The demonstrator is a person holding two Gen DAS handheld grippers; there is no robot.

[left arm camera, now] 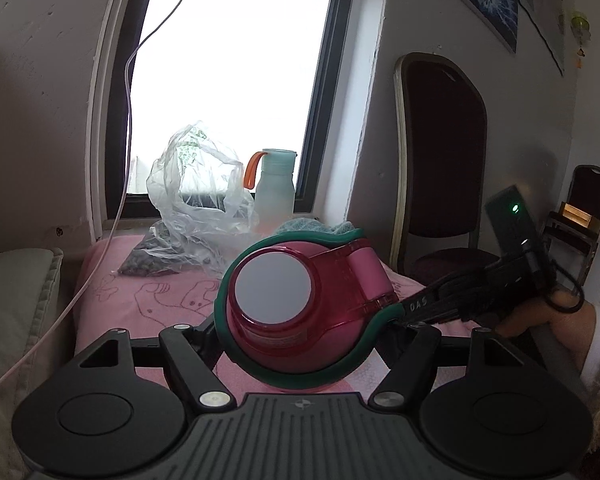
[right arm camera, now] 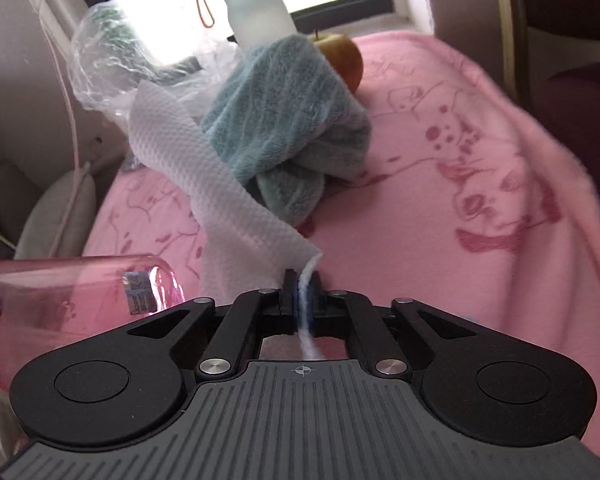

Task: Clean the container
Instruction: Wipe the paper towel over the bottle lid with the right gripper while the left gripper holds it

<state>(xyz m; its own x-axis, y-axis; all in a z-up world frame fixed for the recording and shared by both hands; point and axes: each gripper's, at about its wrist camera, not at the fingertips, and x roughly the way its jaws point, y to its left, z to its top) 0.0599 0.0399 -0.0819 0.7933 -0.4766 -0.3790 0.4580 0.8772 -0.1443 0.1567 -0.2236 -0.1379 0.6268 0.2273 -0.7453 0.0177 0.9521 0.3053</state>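
Two tools clamped: left [left arm camera: 300, 332] holds pink bottle [left arm camera: 296, 312] level, lid camera-ward; right [right arm camera: 302, 300] pinches paper towel [right arm camera: 204, 176].

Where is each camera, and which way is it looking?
Left wrist: on the left tongs, facing the window; they clamp the pink bottle; the other hand shows at right.
Right wrist: on the right tongs, looking down at the pink blanket; they pinch a paper towel.
Shared: pink bottle, pale bottle, plastic bag.
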